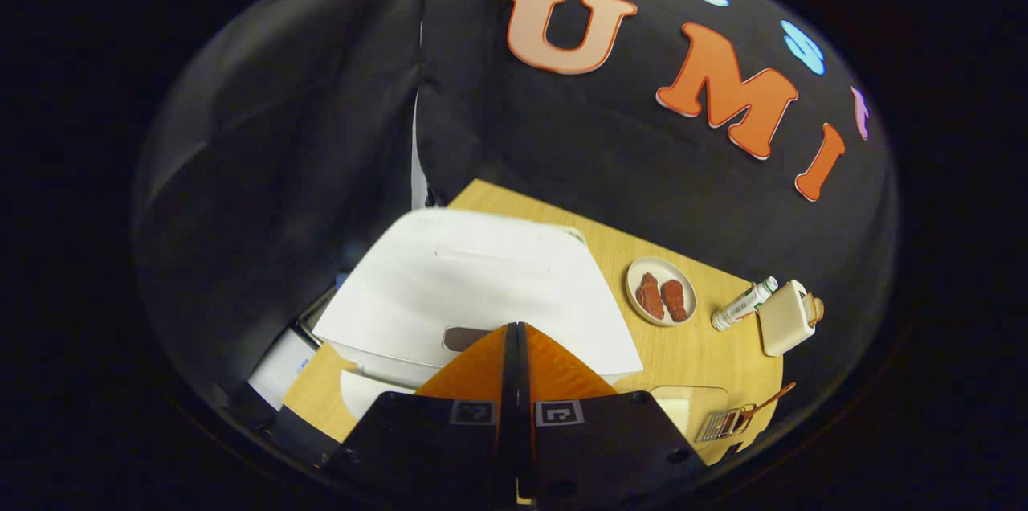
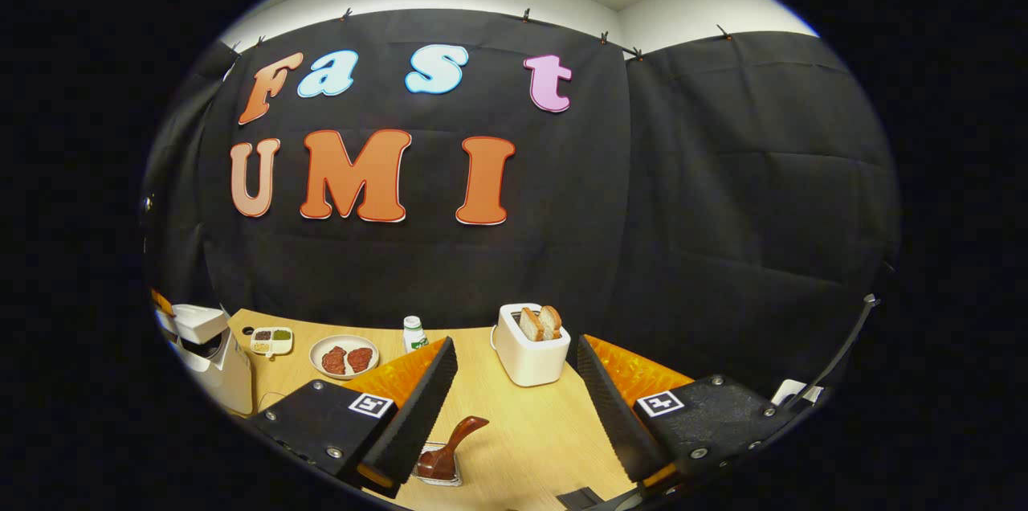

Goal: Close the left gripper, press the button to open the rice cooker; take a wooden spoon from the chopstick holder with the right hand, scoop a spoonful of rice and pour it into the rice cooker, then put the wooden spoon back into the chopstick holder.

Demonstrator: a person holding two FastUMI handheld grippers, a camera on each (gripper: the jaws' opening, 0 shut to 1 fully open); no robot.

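Observation:
In the left gripper view my left gripper (image 1: 515, 328) is shut, its orange fingers pressed together. The tips sit just over the white rice cooker (image 1: 474, 278), beside the dark oval button (image 1: 464, 338) on the front of its lid. The lid lies flat. In the right gripper view my right gripper (image 2: 514, 402) stands open above the table with nothing between its fingers. Below it, nearer the left finger, the brown wooden spoon (image 2: 454, 447) rests in the wire chopstick holder (image 2: 438, 472). The rice cooker (image 2: 215, 354) stands at the far left of this view.
On the wooden table (image 2: 530, 431) stand a white toaster (image 2: 526, 350) with bread, a small white bottle (image 2: 414, 332), a plate of meat (image 2: 344, 356) and a small divided dish (image 2: 271, 341). A clear container (image 1: 691, 406) sits beside the chopstick holder (image 1: 727, 421).

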